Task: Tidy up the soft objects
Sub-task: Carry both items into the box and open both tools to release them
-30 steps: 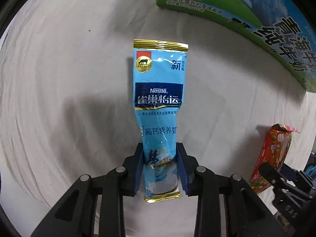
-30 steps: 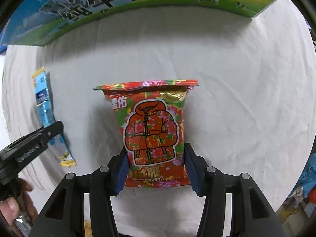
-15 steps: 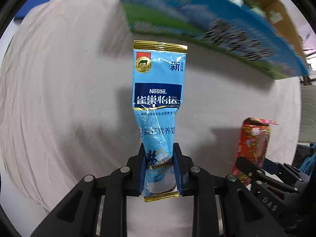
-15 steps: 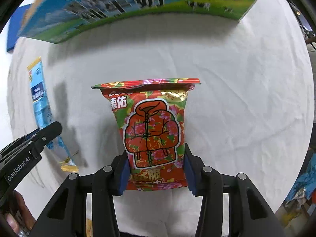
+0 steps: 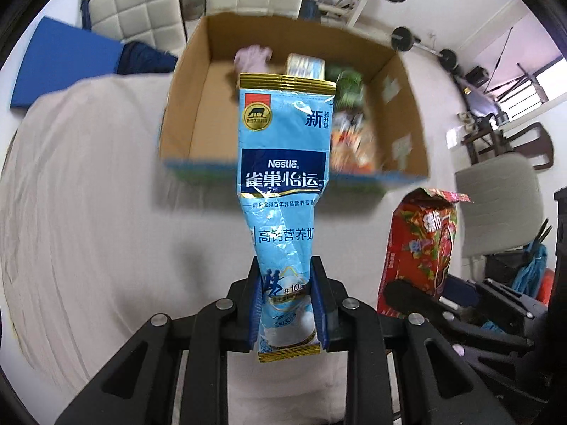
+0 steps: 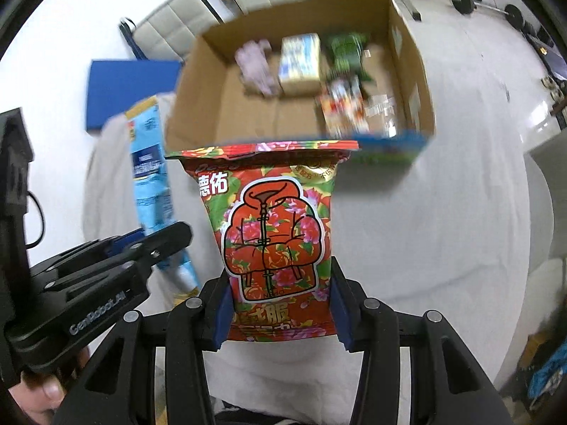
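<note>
Your left gripper (image 5: 286,304) clamped on the Nestlé milk-powder sachet (image 5: 283,191), right gripper (image 6: 280,311) on the red snack bag (image 6: 273,233), both before the cardboard box (image 6: 212,106).

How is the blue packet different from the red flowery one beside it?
The blue Nestle sachet is long and narrow; the red floral bag is wider and fuller. The sachet is creased and pinched where the left gripper clamps it; the bag keeps its shape in the right gripper. Both are held upright by their bottom ends, before the open cardboard box.
</note>
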The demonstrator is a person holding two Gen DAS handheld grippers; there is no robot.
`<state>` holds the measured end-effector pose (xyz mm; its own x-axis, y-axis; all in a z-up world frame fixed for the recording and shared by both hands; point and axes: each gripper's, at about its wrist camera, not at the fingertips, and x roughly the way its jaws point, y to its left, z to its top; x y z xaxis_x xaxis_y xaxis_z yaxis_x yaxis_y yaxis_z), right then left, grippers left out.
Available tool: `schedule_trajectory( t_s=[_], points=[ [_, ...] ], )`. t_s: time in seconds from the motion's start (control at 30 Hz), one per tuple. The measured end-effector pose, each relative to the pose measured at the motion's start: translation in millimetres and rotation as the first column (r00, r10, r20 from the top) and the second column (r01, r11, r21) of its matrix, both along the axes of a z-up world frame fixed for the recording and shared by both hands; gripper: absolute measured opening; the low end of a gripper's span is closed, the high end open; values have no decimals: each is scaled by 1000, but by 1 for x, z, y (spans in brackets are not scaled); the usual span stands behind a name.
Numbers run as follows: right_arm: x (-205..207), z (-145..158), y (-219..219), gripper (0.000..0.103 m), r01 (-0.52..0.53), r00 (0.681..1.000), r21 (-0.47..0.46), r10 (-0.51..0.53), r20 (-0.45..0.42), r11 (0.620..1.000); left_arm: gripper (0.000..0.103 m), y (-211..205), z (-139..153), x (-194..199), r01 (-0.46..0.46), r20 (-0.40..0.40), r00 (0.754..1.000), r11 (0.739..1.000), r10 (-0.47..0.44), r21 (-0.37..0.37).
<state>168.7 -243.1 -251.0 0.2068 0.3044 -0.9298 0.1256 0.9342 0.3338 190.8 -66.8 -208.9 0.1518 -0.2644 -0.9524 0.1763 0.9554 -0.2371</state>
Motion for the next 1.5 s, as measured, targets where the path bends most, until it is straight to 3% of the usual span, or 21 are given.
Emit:
schedule_trajectory(
  t_s=[0.13,0.27,0.37,0.5,0.67,1.0,1.07,1.13,1.23,1.4,1.5],
  points=[
    [33,34,-10,49,10,999,-8,-9,51,1000,22,-4,24,39,18,60,998,999,-20,35],
    [72,41,-15,49,27,997,-16,-26,70,1000,22,-1,26,82,7,67,998,1000,-9,28],
    [97,32,-15,49,31,998,-18,-30,59,999,22,-1,13,115,-7,30,1000,1000,7,13],
    [131,3,-12,49,29,1000,-3,-29,0,1000,22,3,-2,150,-11,-44,999,1000,12,28],
    [159,-47,-8,49,53,994,-8,-53,-91,999,22,-4,-43,183,44,-145,989,992,-26,120],
    [194,-123,-3,49,36,976,12,-32,-214,999,24,-4,-118,210,66,-336,942,984,-5,169],
    [198,-137,-3,50,23,970,24,-16,-242,999,29,-1,-125,212,59,-354,935,984,5,169],
    [200,-145,-5,52,15,968,20,-9,-251,1000,44,2,-130,213,43,-375,927,987,19,156],
    [200,-147,-7,61,-2,969,-13,-1,-249,1000,59,6,-129,212,15,-359,933,990,38,142],
    [198,-132,-18,66,12,975,-26,-17,-220,1000,65,7,-119,205,-1,-304,952,989,47,148],
    [197,-118,-29,69,24,980,-44,-32,-195,999,77,5,-111,197,6,-260,965,988,35,153]
  ],
)
